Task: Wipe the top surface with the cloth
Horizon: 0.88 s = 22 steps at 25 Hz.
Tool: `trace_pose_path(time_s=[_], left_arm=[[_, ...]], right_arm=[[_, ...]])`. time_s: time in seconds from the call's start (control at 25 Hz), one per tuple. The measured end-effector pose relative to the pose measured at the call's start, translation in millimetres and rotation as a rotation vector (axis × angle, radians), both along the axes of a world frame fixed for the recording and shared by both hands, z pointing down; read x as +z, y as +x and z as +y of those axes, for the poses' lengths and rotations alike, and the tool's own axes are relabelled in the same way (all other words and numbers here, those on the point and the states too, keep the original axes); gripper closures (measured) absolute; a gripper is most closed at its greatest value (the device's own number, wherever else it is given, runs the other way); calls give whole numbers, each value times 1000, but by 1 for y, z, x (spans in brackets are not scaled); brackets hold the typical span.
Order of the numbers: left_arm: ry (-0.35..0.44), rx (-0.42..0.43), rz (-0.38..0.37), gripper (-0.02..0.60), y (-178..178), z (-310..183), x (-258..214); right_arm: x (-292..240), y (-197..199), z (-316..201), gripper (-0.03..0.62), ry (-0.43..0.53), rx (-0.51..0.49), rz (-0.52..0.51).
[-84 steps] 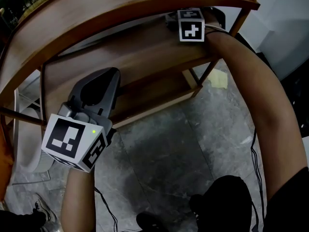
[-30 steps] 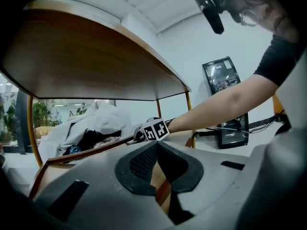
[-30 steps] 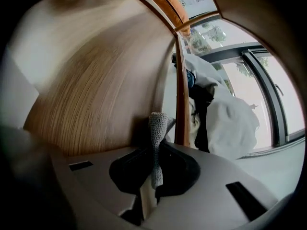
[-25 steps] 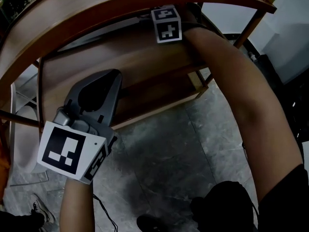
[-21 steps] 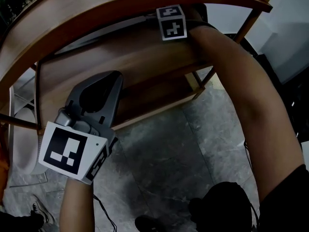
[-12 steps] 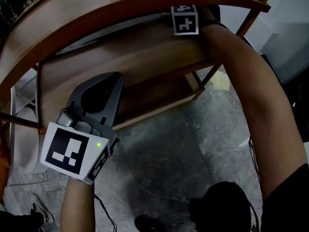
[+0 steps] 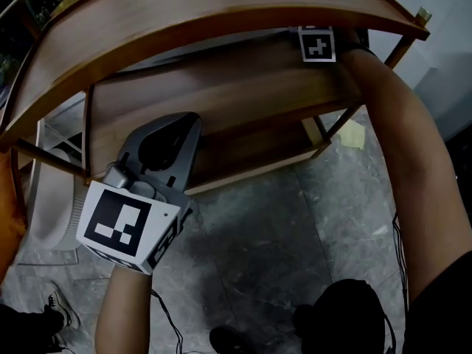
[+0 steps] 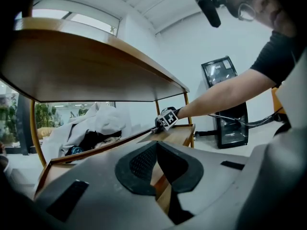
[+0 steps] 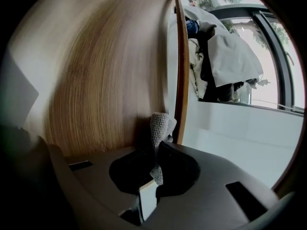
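Right gripper first: pinches the grey cloth tight between its jaws, with the cloth's end poking out and touching the wood shelf, close to the edge rail. Sits under the curved top board in the head view. Left gripper next: hangs low in front, jaws shut together on nothing.

To wipe well: hold the pinch tight so the cloth cannot slip out. Press the soft cloth on the wood, not the hard jaws. Slide in long, slow lines along the grain. Steer clear of the rail.
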<state>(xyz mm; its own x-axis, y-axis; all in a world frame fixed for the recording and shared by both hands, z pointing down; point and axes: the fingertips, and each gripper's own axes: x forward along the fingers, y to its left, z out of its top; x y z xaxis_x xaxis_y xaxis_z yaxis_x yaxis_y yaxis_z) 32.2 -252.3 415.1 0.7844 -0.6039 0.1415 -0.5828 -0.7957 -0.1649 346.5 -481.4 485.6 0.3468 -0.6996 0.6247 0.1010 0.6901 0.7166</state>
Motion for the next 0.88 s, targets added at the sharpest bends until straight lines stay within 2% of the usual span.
trace_pose_path(time_s=[0.08,0.16,0.36,0.52,0.72,0.88], left_arm=[[-8,-15,-4,569,-13,-2,3],[-16,-36,-3,569,-25,-5,5],[-28,-82,-1,569,-50,-12,7],[-32,-99,8,571,-67,-16,-1],[-73,-116,90,569,-82,-17,-6],[-120,-128,122,569,-91,-8,-3]], right_arm=[[-5,-12,-1,562,47,-43,0],[-11,-43,-5,562,94,-115,-61],[-7,-145,10,562,87,-274,-403],[-20,-217,50,562,100,-419,-543],[-22,-277,116,562,11,-532,-677],[-40,-306,168,562,-48,-532,-865]])
